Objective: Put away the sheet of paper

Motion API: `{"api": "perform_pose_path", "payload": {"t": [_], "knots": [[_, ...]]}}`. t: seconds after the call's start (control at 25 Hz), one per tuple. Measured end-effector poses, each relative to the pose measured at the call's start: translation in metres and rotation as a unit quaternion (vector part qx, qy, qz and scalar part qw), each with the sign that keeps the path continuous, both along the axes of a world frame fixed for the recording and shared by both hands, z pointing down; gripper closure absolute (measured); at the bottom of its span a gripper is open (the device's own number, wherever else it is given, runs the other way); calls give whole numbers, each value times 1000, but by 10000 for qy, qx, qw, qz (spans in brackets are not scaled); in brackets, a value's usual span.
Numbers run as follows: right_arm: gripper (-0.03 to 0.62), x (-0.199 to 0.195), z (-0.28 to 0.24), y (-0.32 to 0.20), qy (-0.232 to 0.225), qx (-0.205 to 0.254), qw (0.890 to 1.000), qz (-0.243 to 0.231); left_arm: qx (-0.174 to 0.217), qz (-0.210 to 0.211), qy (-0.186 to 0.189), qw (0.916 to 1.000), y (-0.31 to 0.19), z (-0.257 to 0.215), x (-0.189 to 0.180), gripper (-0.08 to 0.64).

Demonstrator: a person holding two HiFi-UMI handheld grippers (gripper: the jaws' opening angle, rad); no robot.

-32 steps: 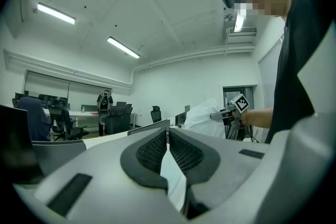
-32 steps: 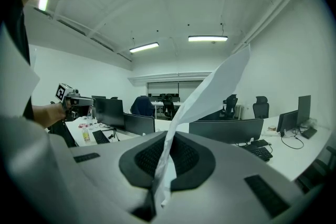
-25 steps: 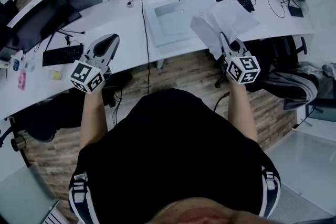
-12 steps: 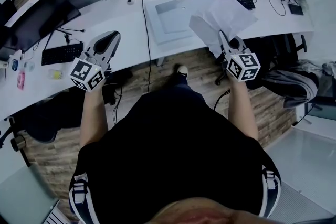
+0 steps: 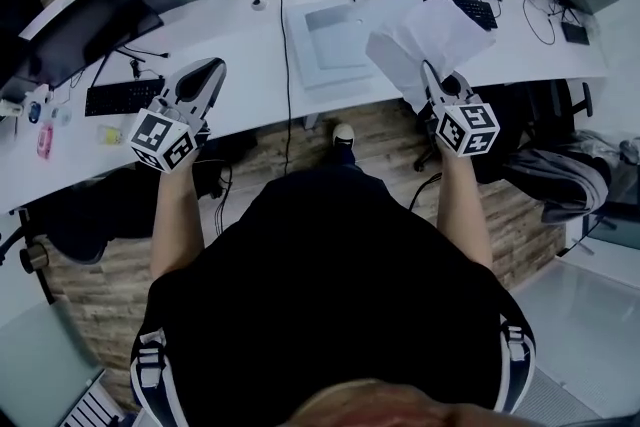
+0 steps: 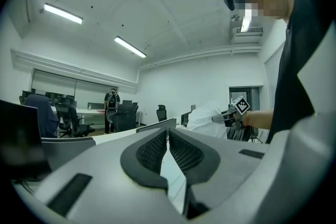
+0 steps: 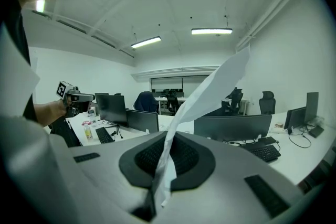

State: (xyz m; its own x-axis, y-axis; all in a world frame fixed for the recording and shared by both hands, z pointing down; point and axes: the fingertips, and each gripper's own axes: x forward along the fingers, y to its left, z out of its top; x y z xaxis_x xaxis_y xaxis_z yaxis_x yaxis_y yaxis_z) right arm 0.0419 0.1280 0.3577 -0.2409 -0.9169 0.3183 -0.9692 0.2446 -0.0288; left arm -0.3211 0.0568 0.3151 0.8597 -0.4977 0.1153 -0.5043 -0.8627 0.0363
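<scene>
So we've got the thin white sheet of paper (image 5: 432,27) up in the air, hanging over the front edge of the long curved white desk (image 5: 235,50) toward its right end, not lying on anything. The right gripper (image 5: 428,72) pinches it by its lower edge, jaws clamped tight on the paper, and the rest stands up and flops away from us with some creases in it.

Our take on handling: it's feather-light and totally floppy, so it'll bend, flutter and catch air with any quick swing, and it could crease or tear if tugged. An edge pinch like this one is the way to hold it; a second pinch on the far edge would stop the flopping.

The left gripper (image 5: 210,70) has its jaws pressed together with nothing in them. It hovers over the desk's front edge further left, well apart from the sheet. Both forearms reach forward, grippers roughly level and tipped slightly down.
</scene>
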Motion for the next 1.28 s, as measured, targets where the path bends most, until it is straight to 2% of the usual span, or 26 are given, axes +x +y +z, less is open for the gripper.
{"api": "perform_pose_path", "payload": {"t": [0.44,1.04,1.28], "knots": [[578,18,20,-38,-95,-234,9993,-286,-70,-145,-106,9998,-23,5,26,526],[578,63,45,-86,-85,-484,9980,-407,-331,-291,-100,9990,-66,24,69,526],[578,76,54,-111,-60,-563,9972,-490,-316,-254,-195,9990,-83,29,91,526]]}}
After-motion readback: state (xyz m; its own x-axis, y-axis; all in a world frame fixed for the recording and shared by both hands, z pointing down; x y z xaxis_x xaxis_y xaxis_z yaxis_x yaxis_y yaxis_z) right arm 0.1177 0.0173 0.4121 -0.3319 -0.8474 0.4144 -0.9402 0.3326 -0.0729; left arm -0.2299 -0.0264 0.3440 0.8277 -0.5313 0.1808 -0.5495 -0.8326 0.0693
